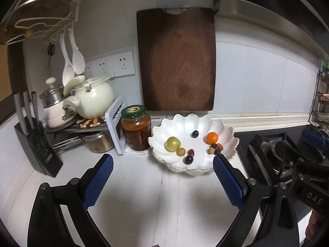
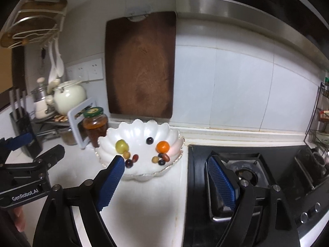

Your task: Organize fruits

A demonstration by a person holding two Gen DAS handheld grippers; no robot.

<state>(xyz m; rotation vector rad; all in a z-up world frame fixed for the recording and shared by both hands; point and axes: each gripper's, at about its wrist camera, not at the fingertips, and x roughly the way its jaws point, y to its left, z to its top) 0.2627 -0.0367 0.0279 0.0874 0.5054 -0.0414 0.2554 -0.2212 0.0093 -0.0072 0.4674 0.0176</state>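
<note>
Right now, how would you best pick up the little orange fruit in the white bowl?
Grip the orange fruit across its round middle, coming down from above with open jaws. It sits low inside the scalloped bowl, whose raised rim blocks a sideways approach, and small dark fruits crowd its near side.

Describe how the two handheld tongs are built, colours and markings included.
Both the left tongs and the right tongs have black linkage arms with silver pivot pins and blue, finely textured pads. Their black bodies carry white lettering, "DAS" and "GenRobot.AI". No cables show.
</note>
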